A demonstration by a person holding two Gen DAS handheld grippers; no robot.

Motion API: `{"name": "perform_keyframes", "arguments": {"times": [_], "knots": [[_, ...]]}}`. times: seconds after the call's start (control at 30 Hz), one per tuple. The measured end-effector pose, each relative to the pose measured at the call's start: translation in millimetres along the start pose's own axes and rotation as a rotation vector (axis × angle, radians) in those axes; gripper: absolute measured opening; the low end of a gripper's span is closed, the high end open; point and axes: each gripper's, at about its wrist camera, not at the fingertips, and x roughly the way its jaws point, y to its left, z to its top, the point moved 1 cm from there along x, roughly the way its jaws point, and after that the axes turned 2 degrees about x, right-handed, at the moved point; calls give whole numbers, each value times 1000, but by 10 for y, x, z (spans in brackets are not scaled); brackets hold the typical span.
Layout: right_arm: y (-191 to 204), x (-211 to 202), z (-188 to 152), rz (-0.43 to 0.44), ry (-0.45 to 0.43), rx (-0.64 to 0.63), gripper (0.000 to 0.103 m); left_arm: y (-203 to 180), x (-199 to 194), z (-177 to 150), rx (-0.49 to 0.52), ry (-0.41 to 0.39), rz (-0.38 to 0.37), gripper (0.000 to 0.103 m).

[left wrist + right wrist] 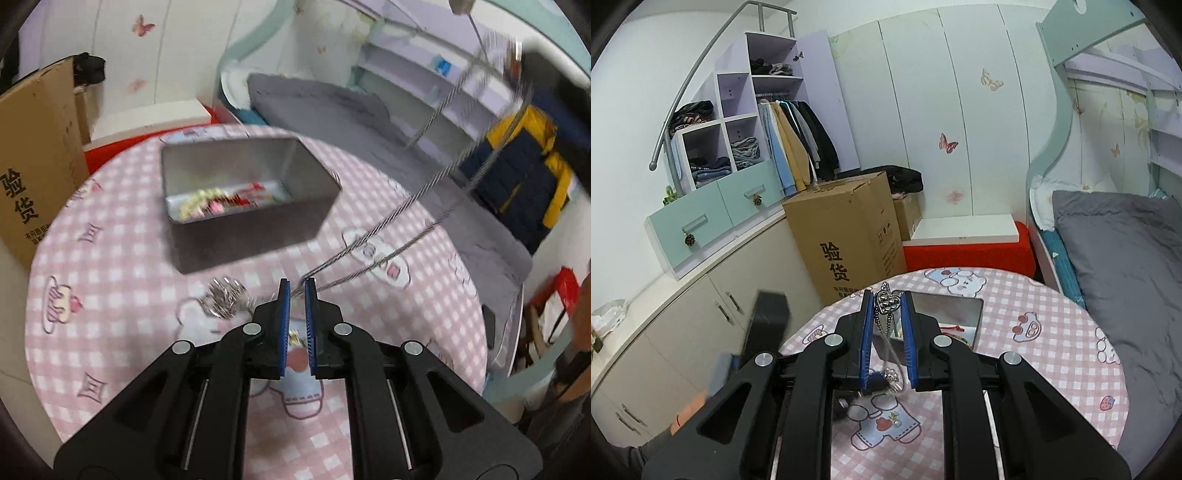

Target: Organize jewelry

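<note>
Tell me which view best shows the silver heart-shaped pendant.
The right wrist view: the silver heart-shaped pendant sits sharp between the right gripper fingertips. The left wrist view shows only its blurred silver chain running from the left gripper up toward the frame's top.

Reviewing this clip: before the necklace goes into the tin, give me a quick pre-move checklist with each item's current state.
1. Right gripper holds the heart pendant: ok, the pendant sits between its pads.
2. Left gripper holds the chain: ok, two strands run up from its tips.
3. Chain free of snags: cannot tell; the strands are motion-blurred, and a silver cluster lies on the table just left of the left gripper.
4. Tin open: ok, no lid on it.
5. Room in the tin: ok, jewelry covers only part of the floor.
6. Small piece on the tablecloth out of the path: cannot tell.
</note>
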Motion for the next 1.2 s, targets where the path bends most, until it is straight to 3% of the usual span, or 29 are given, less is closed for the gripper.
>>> {"name": "perform_keyframes", "arguments": {"times": [0.3,0.33,0.4,0.43,0.47,0.6,0.7,0.73,0.8,0.83,0.93,1.2], "knots": [[90,-119,112,0,-26,-27,13,-215,213,-124,92,54,19,10],[97,-128,119,0,-28,-30,13,-213,224,-122,95,49,39,14],[108,-143,122,1,-30,-36,13,-204,232,-110,97,32,56,32],[110,-153,122,2,-32,-37,13,-196,229,-100,93,17,71,54],[115,-159,124,1,-33,-40,13,-189,216,-89,94,-8,103,58],[117,-169,128,0,-34,-42,13,-126,243,-67,75,-10,141,58],[120,-177,119,1,-34,-42,13,-69,266,-54,72,-20,222,58],[120,-179,120,3,-34,-42,13,-48,285,-48,64,-12,225,58],[124,-180,121,5,-35,-42,13,-44,320,-43,64,-2,224,40],[118,-180,119,5,-34,-42,13,-46,349,-43,71,14,210,26],[111,-187,116,-2,-32,-40,13,-26,354,-48,60,25,202,10],[-30,-170,117,-23,-24,-3,13,222,-302,182,-34,-133,195,5]]}}
